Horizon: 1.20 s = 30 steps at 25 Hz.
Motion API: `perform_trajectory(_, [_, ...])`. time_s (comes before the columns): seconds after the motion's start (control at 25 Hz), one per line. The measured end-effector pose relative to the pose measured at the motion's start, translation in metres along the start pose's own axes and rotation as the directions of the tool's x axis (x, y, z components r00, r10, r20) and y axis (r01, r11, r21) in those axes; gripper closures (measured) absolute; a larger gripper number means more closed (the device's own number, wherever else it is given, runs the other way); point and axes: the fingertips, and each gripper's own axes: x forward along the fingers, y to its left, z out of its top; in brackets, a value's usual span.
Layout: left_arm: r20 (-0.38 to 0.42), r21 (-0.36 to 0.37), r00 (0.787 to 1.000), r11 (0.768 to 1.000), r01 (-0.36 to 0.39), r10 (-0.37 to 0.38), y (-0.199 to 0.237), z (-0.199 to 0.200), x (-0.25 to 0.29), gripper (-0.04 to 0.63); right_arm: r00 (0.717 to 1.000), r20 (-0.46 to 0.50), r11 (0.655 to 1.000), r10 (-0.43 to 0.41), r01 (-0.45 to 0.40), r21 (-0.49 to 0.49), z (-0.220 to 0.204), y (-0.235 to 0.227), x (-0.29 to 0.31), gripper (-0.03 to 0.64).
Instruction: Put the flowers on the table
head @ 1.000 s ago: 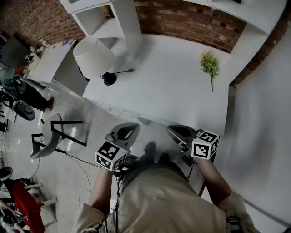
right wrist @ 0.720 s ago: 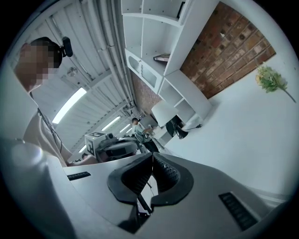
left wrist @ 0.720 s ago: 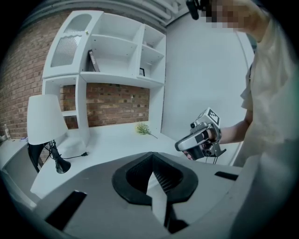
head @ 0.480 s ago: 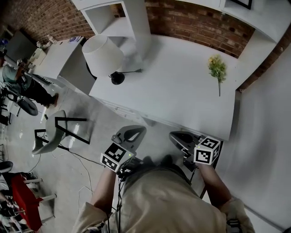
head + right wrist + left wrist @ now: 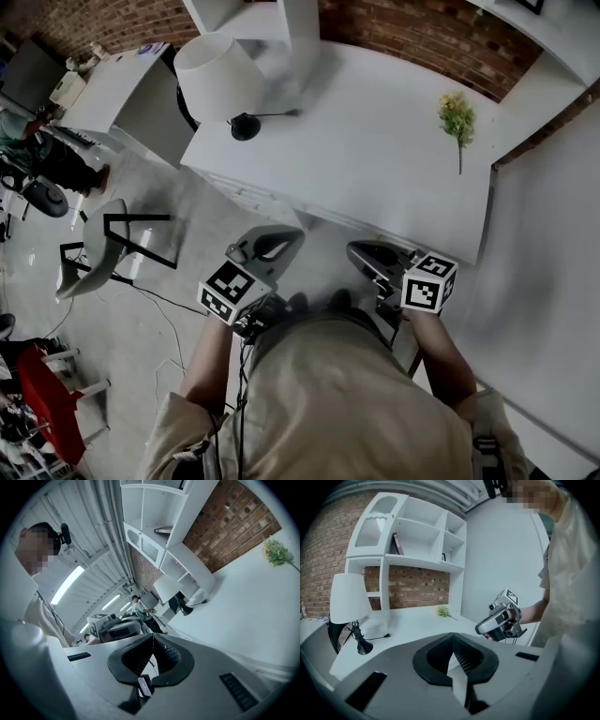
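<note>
A small bunch of yellow-green flowers [image 5: 457, 117] lies flat near the far right corner of the white table [image 5: 375, 178]. The same flowers [image 5: 443, 611] show small in the left gripper view, and the flowers [image 5: 277, 552] appear at the upper right of the right gripper view. Both grippers hang short of the table's near edge, close to the person's body. My left gripper [image 5: 274, 246] is shut with nothing between its jaws. My right gripper [image 5: 367, 253] is also shut and empty. The right gripper [image 5: 501, 620] is seen from the side in the left gripper view.
A lamp with a white shade [image 5: 217, 66] and black base [image 5: 246, 127] stands at the table's far left. A white shelf unit [image 5: 300, 33] and a brick wall [image 5: 412, 37] back the table. A chair [image 5: 94, 262] stands on the floor at left, a white wall [image 5: 553, 262] at right.
Both grippers stay shut and empty. The right gripper has shifted a little toward the table's near edge. The flowers lie where they were.
</note>
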Motion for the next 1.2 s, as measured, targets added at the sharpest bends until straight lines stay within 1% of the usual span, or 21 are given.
perform_trajectory(0.16, [0.037,-0.013,0.999,1.0,0.014,-0.014,0.007,0.004,-0.006,0.588,1.0,0.006,1.0,-0.021,0.021,-0.011,0.006,0.008,0.004,0.594])
perform_trajectory(0.28, [0.041,-0.023,0.999,0.999,0.028,-0.027,0.011,-0.002,-0.012,0.588,1.0,0.009,1.0,-0.025,0.025,-0.008,0.005,0.014,0.009,0.594])
perform_trajectory(0.4, [0.049,-0.038,0.998,0.998,0.042,-0.04,0.014,-0.006,-0.018,0.588,0.998,0.067,1.0,-0.014,0.013,0.018,0.012,0.025,0.01,0.594])
perform_trajectory(0.48, [0.057,-0.038,0.997,0.998,0.051,-0.049,0.016,-0.007,-0.023,0.588,0.993,0.115,0.999,-0.034,0.029,0.043,0.019,0.027,0.01,0.594])
perform_trajectory(0.52, [0.06,-0.035,0.997,0.998,0.055,-0.053,0.017,-0.009,-0.025,0.588,0.991,0.121,0.998,-0.052,0.047,0.041,0.02,0.027,0.011,0.594])
perform_trajectory(0.6, [0.077,-0.043,0.995,0.997,0.06,-0.057,0.019,-0.009,-0.032,0.588,0.99,0.106,0.996,-0.09,0.088,0.019,0.016,0.026,0.014,0.594])
perform_trajectory(0.76, [0.152,-0.106,0.985,0.99,0.096,-0.079,0.022,0.002,-0.043,0.588,0.988,0.102,0.993,-0.118,0.116,0.021,0.012,0.032,0.015,0.594])
perform_trajectory(0.96, [0.166,-0.101,0.98,0.987,0.125,-0.107,0.022,0.004,-0.047,0.588,0.985,0.113,0.991,-0.134,0.132,0.028,0.007,0.04,0.015,0.594])
perform_trajectory(1.08, [0.166,-0.095,0.978,0.985,0.143,-0.126,0.02,0.003,-0.049,0.588,0.991,0.093,0.995,-0.097,0.098,-0.007,0.004,0.052,0.018,0.594])
perform_trajectory(1.16, [0.163,-0.08,0.977,0.985,0.152,-0.138,0.019,0.002,-0.051,0.588,0.996,0.062,0.996,-0.062,0.066,-0.059,0.0,0.066,0.023,0.594])
perform_trajectory(1.2, [0.162,-0.073,0.976,0.985,0.157,-0.144,0.018,0.002,-0.052,0.588,0.997,0.046,0.994,-0.061,0.065,-0.091,-0.003,0.07,0.026,0.594])
